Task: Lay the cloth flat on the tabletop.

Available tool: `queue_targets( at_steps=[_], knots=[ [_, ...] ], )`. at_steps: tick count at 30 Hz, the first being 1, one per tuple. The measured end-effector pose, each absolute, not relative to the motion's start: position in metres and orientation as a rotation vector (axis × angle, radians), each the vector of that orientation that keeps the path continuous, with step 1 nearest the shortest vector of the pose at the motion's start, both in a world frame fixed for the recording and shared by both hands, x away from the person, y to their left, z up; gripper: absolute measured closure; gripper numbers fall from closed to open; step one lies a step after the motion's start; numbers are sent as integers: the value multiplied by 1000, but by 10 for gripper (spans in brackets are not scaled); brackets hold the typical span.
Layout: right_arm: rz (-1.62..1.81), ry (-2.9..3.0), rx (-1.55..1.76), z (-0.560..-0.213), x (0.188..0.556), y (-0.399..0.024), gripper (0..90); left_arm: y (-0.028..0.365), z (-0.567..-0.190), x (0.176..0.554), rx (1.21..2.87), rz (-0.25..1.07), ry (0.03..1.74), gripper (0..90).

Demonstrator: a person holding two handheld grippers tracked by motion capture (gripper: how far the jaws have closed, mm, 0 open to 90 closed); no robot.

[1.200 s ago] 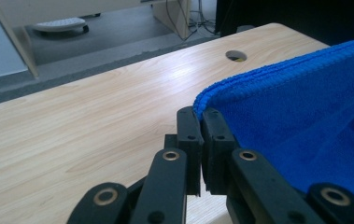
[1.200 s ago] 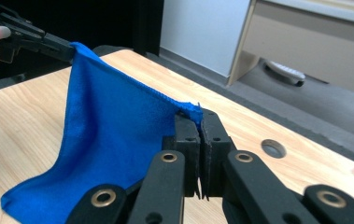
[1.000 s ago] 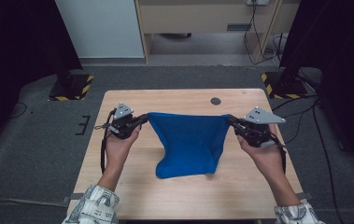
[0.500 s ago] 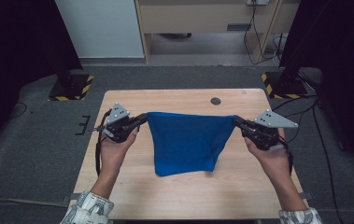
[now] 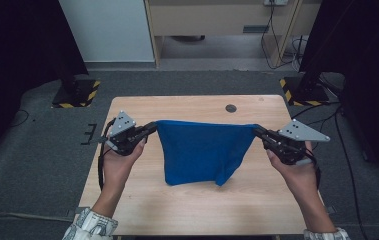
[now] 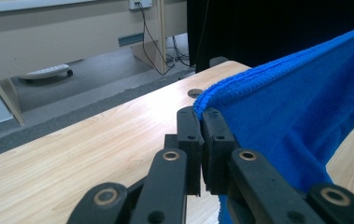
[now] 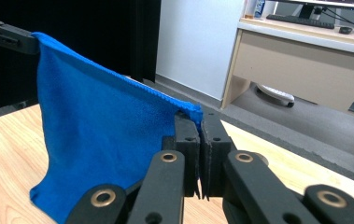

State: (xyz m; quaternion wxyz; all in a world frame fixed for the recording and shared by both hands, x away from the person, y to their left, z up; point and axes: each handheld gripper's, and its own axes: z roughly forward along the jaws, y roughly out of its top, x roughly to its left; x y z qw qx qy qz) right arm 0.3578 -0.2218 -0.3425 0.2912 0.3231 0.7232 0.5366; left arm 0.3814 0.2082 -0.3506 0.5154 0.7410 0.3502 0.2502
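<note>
Here the left gripper is clamped on one top corner of the blue cloth, and the right gripper is clamped on the other. The cloth hangs taut at frame centre above the table, lower edge near the wood.

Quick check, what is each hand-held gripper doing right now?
Left hand-held gripper: shut on one top corner of the blue towel.
Right hand-held gripper: shut on the other top corner of the towel.
</note>
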Motion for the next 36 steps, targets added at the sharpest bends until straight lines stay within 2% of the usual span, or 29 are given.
queue_targets(
  at_steps=[16, 30, 33, 36],
  knots=[
    [1445, 1914, 803, -329, 331, -229, 878, 210, -331, 348, 1772, 608, 765, 871],
    [1480, 1882, 694, -304, 274, -236, 876, 216, -307, 290, 1749, 585, 668, 868],
    [1467, 1878, 683, -298, 267, -236, 875, 216, -304, 290, 1751, 569, 665, 867],
    [1434, 1885, 690, -299, 274, -234, 874, 213, -310, 306, 1783, 571, 701, 867]
  ],
)
